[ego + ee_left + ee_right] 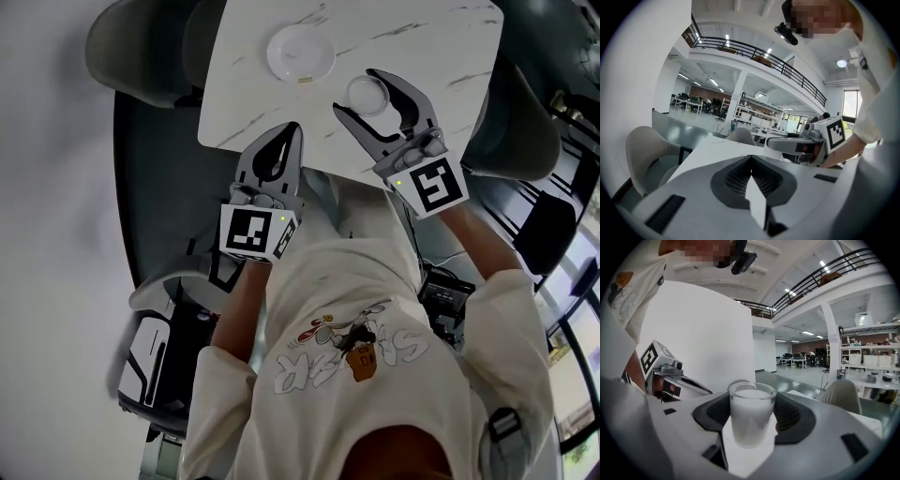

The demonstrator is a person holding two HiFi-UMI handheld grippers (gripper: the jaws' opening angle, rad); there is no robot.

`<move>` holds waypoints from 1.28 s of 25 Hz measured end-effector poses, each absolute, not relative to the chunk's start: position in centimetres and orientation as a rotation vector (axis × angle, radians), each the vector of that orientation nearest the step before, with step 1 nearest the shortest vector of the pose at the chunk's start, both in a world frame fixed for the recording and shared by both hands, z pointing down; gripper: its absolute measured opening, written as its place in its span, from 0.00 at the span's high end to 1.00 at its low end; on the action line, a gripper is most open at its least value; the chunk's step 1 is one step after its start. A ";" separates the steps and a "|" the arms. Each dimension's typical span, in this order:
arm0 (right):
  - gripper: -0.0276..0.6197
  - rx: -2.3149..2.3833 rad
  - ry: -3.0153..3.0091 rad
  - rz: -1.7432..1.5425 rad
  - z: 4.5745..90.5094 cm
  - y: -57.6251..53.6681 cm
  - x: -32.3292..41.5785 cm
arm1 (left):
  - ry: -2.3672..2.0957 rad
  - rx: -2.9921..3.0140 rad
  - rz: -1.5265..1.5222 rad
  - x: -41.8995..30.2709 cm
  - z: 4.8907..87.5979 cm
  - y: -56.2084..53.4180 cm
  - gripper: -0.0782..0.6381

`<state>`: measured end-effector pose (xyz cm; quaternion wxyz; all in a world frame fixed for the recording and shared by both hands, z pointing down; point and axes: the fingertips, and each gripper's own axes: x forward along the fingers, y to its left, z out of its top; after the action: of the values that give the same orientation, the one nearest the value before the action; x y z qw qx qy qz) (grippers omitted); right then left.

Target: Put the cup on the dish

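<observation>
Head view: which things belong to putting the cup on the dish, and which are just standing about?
Belongs to the job:
cup
dish
right tool, jaws apart around the cup
table, bearing cup and dish

Just standing about:
left tool, shut and empty
grey chair beside the table

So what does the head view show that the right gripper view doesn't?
Only the head view shows the dish, lying on the table apart from the cup, to the cup's left and farther from the person. Only the right gripper view shows the cup's frosted side wall and the open hall behind it. Both show the cup standing between the open jaws of the right gripper, with the left gripper nearby.
</observation>
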<state>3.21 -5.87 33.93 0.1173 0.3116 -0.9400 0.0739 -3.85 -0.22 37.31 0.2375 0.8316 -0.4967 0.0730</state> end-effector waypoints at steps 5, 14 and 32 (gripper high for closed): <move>0.54 0.940 -2.760 0.213 34.9 -7.0 2.9 | -1.344 2.259 0.169 -3.8 38.4 -1.1 0.89; 0.54 0.988 -2.754 0.229 37.1 -9.1 0.8 | -1.321 2.276 0.192 -5.0 40.2 -2.4 0.89; 0.54 1.051 -2.674 0.233 44.4 -10.9 -0.8 | -1.370 2.275 0.161 -6.5 44.9 -4.7 0.89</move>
<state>-0.84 -10.93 44.44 0.1290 0.3615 -0.9199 0.0803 -6.47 -4.75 44.89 0.2381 0.8306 -0.4999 0.0588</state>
